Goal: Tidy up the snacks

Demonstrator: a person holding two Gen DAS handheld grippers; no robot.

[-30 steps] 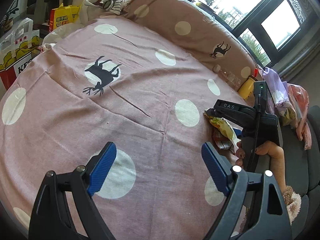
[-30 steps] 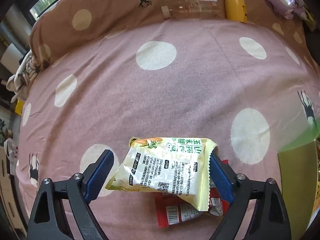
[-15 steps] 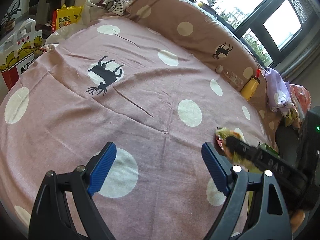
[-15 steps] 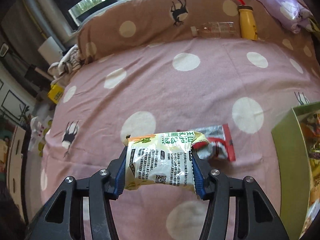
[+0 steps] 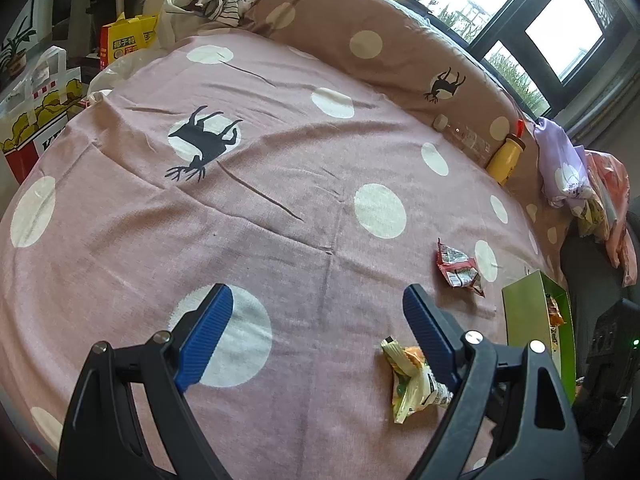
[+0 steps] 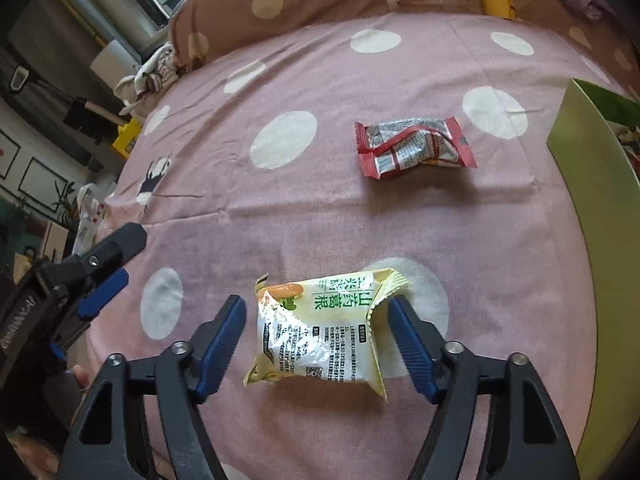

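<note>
My right gripper (image 6: 314,320) is opening, yellow packet (image 6: 320,332) loose between its jaws; left gripper (image 5: 316,312) wide, empty.

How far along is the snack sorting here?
Done: some snacks already sit in the green box. In hand: nothing gripped; the right gripper is opening, with the yellow packet lying on the bedspread between its jaws. Left: that packet and the red packet. The left gripper is open and empty.
</note>
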